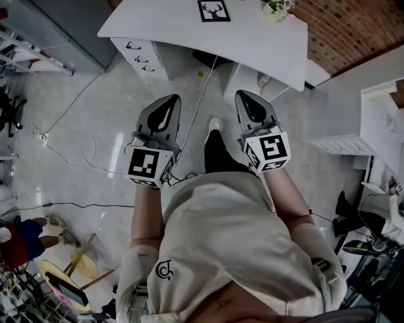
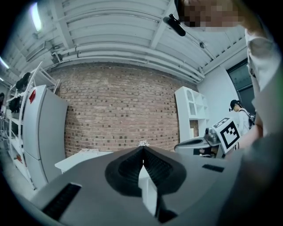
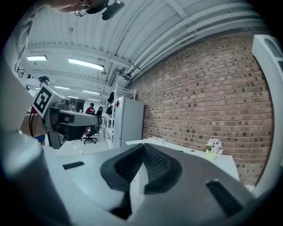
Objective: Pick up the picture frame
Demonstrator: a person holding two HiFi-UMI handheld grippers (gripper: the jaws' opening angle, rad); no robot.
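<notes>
**Both grippers closed and empty; picture frame on the bench ahead**

Head view. The picture frame (image 1: 214,10), black-edged with a deer's-head print on white, is on top of the white bench (image 1: 252,44), near the upper edge of the view. Whether it stands or lies flat cannot be told. A small flower pot (image 1: 276,10) sits on the same top, to the right of the frame and apart from it. A drawer unit (image 1: 142,58) stands under the bench's left end. A cable (image 1: 204,94) runs from under the bench across the pale floor (image 1: 113,107).

The left gripper (image 1: 169,101) and the right gripper (image 1: 243,96) are held side by side over the floor. Both are short of the bench's near edge and point toward it. The frame lies ahead of them, roughly on the line between the two and well apart from both. Neither gripper touches the frame or the bench.

Left gripper view. The jaws of the left gripper (image 2: 143,149) meet at their tips with nothing between them. The bench top shows beyond, in front of a brick wall (image 2: 119,110).

Right gripper view. The jaws of the right gripper (image 3: 142,147) are likewise pressed together and empty. The flower pot (image 3: 212,150) shows to the right on the bench.

The frame cannot be made out in either gripper view.
</notes>
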